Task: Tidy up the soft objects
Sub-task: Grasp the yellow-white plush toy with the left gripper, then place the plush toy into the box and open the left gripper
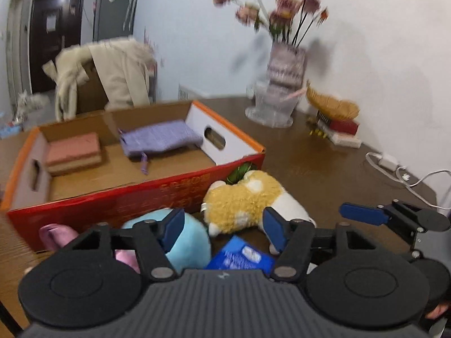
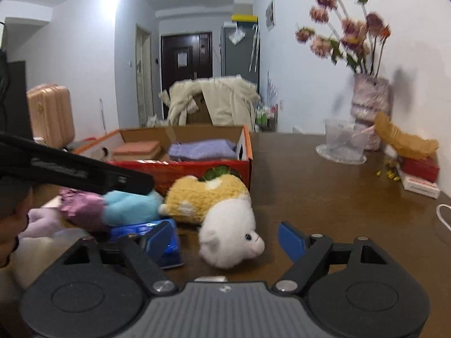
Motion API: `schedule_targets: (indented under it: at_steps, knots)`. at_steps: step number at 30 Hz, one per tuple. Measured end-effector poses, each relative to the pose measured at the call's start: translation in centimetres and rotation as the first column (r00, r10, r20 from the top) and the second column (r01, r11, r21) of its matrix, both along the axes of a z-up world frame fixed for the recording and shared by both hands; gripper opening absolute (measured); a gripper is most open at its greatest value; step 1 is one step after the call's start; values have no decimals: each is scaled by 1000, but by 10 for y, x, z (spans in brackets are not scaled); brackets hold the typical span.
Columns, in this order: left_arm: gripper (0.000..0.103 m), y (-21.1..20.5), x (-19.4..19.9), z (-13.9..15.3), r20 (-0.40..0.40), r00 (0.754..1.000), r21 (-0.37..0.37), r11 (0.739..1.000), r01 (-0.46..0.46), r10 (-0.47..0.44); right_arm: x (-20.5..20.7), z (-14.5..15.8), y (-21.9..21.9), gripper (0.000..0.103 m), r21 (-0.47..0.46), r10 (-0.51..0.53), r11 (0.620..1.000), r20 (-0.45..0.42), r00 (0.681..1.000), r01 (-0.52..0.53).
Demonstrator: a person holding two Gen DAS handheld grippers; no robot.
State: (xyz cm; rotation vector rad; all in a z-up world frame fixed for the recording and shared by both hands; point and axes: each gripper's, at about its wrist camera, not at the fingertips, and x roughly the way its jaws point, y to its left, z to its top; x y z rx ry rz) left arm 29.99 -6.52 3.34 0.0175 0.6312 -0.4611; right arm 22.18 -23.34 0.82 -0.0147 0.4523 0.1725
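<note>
Left wrist view: left claw (image 1: pixel 222 229) low over a cluster of soft toys on the brown counter (image 1: pixel 324 169), jaws parted, pinching nothing. Yellow-and-white plush (image 1: pixel 248 200) lying just beyond and between the blue pads, its white end against the right pad (image 1: pixel 274 232); contact not certain. Light-blue plush (image 1: pixel 186 242) under the left pad, a pink plush (image 1: pixel 56 235) at its left, a blue packet (image 1: pixel 239 257) near the claw's base. Red cardboard box (image 1: pixel 112 205) behind the toys, touching or just beside them, open on top, holding a folded pink cloth (image 1: pixel 73 152) at far left and a folded purple cloth (image 1: pixel 160 138) at far right. Right claw (image 1: pixel 363 214) showing at the right edge, one blue pad visible. Blurred flower vase (image 1: pixel 284 70) and a clear container (image 1: pixel 267 104) far right by the wall; white cable (image 1: pixel 406 180) on the counter at right.

Right wrist view: right claw (image 2: pixel 225 239) with jaws spread wide, empty, the white head of the yellow-and-white plush (image 2: pixel 225 225) lying between the pads without touching either. Blue packet (image 2: pixel 152 235) beside the left pad. Light-blue plush (image 2: pixel 129 205) and pink plush (image 2: pixel 79 205) further left, partly under the dark body of the left claw (image 2: pixel 84 171). Red cardboard box (image 2: pixel 180 169) behind, pink cloth (image 2: pixel 138 149) and purple cloth (image 2: pixel 203 148) inside. Flower vase (image 2: pixel 369 101) and clear container (image 2: pixel 344 140) far right.
</note>
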Motion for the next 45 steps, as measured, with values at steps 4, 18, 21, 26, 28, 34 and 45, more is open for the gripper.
schedule_targets:
  at_steps: [4,18,21,26,28,34,45]
  knots:
    - [51,-17,36,-13,-123,992,5,1000,10,-9,34,-10,-11,69,39,16,999,-71,997,-13]
    - [70,-56,61,-18,-138,987,-86,994,72,-83,6,0,-32,58,169,222,965,-130,966,-199]
    - [72,-44,49,-9,-117,993,-101,995,10,-22,1,17,-56,58,184,175,970,-62,983,-161]
    - [72,-47,29,0,-158,986,-174,984,35,-62,48,14,-85,64,176,57,983,-85,995,-42]
    - [68,-53,32,-8,-212,975,-161,987,25,-59,62,1,-82,63,169,61,985,-135,989,-38]
    - [62,-56,36,-25,-308,948,-211,977,9,-76,62,-14,-101,51,331,56,943,-178,982,7]
    - [57,-42,27,-2,-229,969,-415,910,-11,-93,48,15,-104,42,400,-7,915,-98,995,46]
